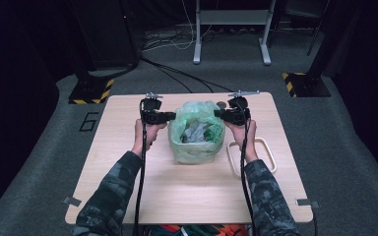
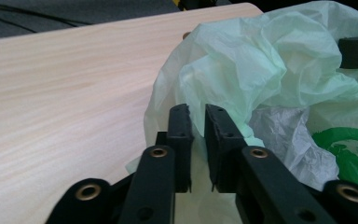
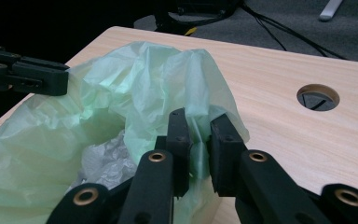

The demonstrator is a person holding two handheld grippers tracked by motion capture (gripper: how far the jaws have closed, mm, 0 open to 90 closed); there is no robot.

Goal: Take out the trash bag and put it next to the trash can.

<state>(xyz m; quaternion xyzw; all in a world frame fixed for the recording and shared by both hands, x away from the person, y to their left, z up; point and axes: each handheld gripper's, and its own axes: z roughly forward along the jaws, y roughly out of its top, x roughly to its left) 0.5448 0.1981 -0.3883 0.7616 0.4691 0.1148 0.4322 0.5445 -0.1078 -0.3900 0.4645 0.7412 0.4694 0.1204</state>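
The left gripper (image 2: 198, 122) pinches the near rim of the pale green bag (image 1: 197, 132); the right gripper (image 3: 199, 128) pinches the bag's opposite rim. The bag stands mid-table (image 1: 128, 182), crumpled paper (image 1: 193, 132) inside it, and a white tray (image 1: 270, 158) lies just beside it on the right gripper's side.

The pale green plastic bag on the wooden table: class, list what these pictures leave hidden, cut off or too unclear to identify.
- Contents of the pale green plastic bag: high view too small; crumpled grey-white paper and a green item show, nothing identifiable.
- Bag's base: in the left gripper view, the left hand-held gripper covers it.
- White looped frame on the table: high view, partly behind the right forearm.
- Round table hole: what lies inside is too dark to tell.
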